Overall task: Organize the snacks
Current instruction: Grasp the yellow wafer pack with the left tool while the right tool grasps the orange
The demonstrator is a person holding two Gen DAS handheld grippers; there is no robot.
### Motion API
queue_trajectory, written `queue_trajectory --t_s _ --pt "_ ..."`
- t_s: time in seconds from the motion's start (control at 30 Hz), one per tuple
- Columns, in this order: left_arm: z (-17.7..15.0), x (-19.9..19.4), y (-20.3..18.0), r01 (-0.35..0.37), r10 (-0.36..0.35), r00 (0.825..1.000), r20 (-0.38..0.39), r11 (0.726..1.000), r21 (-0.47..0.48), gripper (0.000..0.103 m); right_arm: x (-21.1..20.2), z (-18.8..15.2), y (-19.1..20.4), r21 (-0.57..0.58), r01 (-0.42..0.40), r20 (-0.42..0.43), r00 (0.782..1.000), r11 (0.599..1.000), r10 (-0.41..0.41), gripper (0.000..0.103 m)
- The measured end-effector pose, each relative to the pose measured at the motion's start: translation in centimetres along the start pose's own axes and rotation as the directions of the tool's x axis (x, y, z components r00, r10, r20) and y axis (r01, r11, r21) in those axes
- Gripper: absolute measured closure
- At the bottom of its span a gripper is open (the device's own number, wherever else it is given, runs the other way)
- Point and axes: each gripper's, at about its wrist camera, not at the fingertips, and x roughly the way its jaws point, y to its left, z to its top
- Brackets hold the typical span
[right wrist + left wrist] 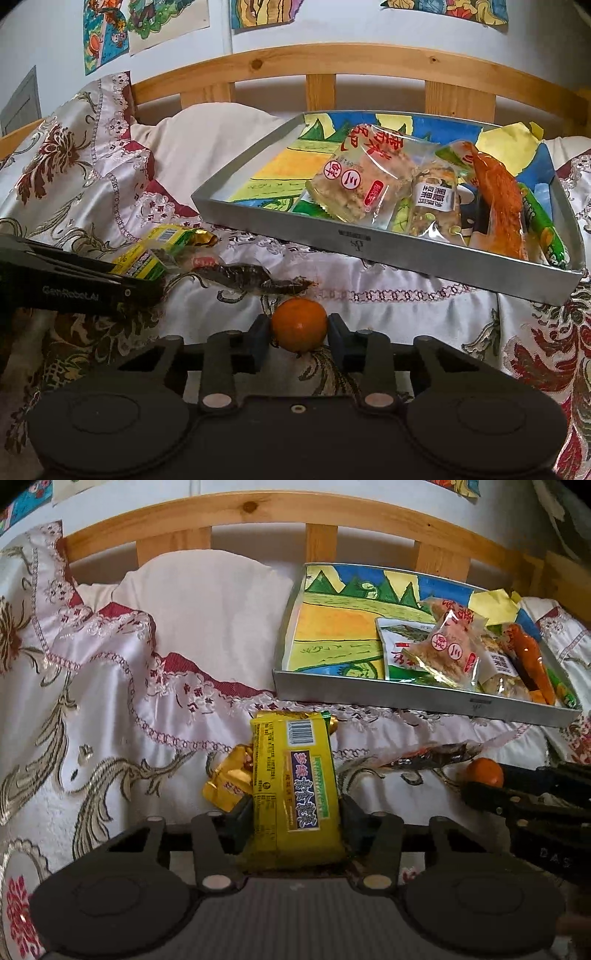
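Left wrist view: the surface is a bed covered with an embroidered satin cloth (pixel 110 686); a pale pillow (pixel 207 602) lies against a wooden slatted headboard (pixel 258 507) under a white wall. The left gripper (pixel 295 819) has its pads pressed on both sides of a yellow snack packet (pixel 295 775), which lies on the cloth with a gold-wrapped snack (pixel 225 782) just beside it. A metal tray (pixel 406 698) sits near the headboard, lined with a coloured drawing, its packets gathered at the right end.

Right wrist view: this view alone shows the drawings taped to the wall (pixel 107 33). The right gripper (pixel 299 332) is closed on a small orange fruit (pixel 299 328), low over the cloth. A dark wrapped snack (pixel 251 280) lies just beyond the fruit. The tray's contents are clearer: a clear packet of pale cake (pixel 362 184), a nut bar (pixel 436 206), an orange packet (pixel 498 206) and a green stick (pixel 543 229).
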Motion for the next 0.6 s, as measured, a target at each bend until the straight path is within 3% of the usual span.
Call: queue_trajectory --t_s 0.27,0.4,0.6 --pt "-0.6 -0.8 -0.7 0.036 -0.036 0.999 -0.008 0.999 -0.003 0.049 -0.3 0.0 0.5 -0.022 -0.017 0.000 1.000 1.000 0.017 0.067" --pt "-0.3 -0.4 -0.8 0.029 -0.029 1.000 -0.006 1.000 -0.009 0.041 -0.4 0.1 0.7 -0.024 -0.032 -0.001 0.999 0.999 0.032 0.067" --pt "-0.4 -0.5 -0.9 0.011 -0.011 1.000 -0.020 0.999 -0.031 0.049 -0.8 0.0 1.1 -0.032 -0.058 -0.008 0.998 0.998 0.058 0.067"
